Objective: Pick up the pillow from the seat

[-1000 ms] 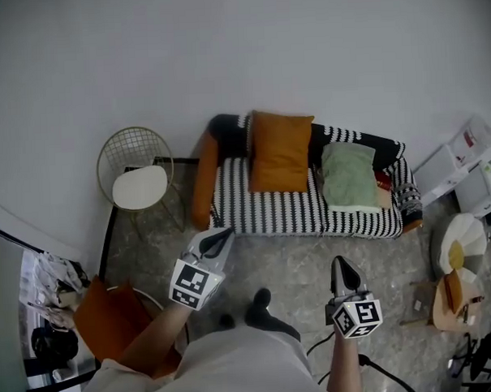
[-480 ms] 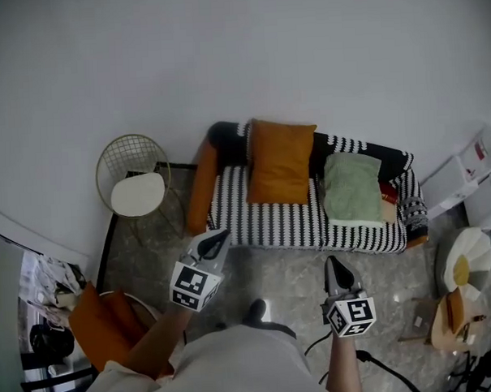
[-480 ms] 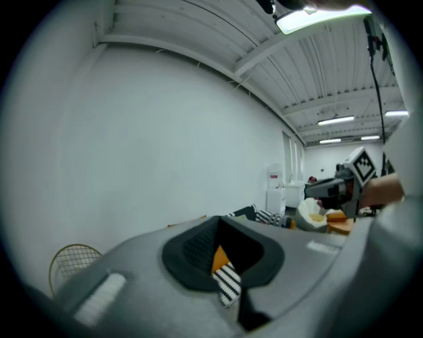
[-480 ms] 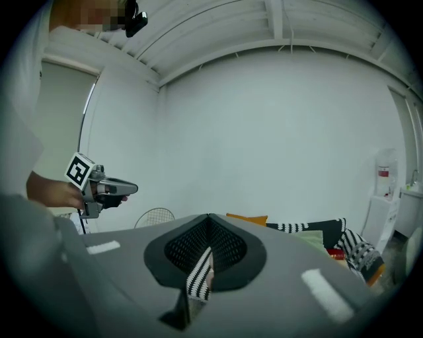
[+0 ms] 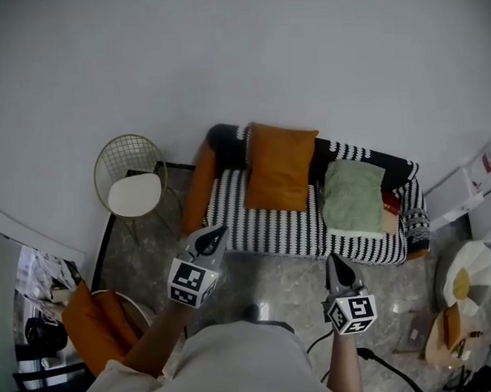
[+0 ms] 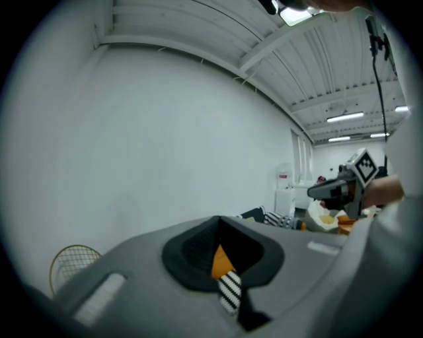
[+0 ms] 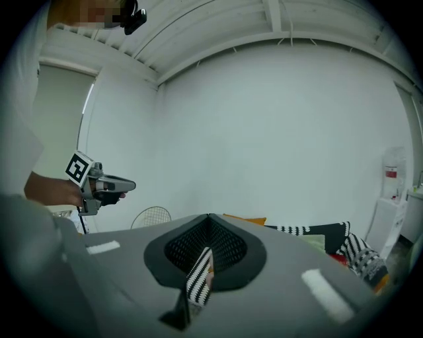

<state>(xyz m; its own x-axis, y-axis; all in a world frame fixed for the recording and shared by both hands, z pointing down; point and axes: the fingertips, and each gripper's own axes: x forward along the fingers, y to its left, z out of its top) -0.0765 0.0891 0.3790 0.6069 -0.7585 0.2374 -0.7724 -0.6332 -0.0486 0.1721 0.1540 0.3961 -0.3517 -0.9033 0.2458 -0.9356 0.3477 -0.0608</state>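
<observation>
As things stand, left gripper (image 5: 217,233): jaws pressed together, nothing in them, hanging out in front of the sofa and well short of it
right gripper (image 5: 334,262): same deal, fully closed and empty, also short of the sofa
seat (image 5: 271,226): black-and-white striped sofa against the wall
orange pillow (image 5: 281,167): propped upright against the backrest, left of the middle of the seat
green pillow (image 5: 355,196): on the right half of the seat, leaning back a bit; can't tell which of the two the task means
how it'll handle: my guess is light and squishy, with a fabric cover so not slippery, and nothing to break; it'll probably sag and flop if pinched by one corner
where to grab: I'd open the jaws wide and bite a top corner or the upper edge, deep enough to catch stuffing and not just cover; one gripper per side should stop the drooping
count, pillows: two on the seat, plus one orange bolster (image 5: 198,187) along the left armrest
count, grippers: two
count, seating: one sofa, one wire chair (image 5: 134,192) beside it
</observation>
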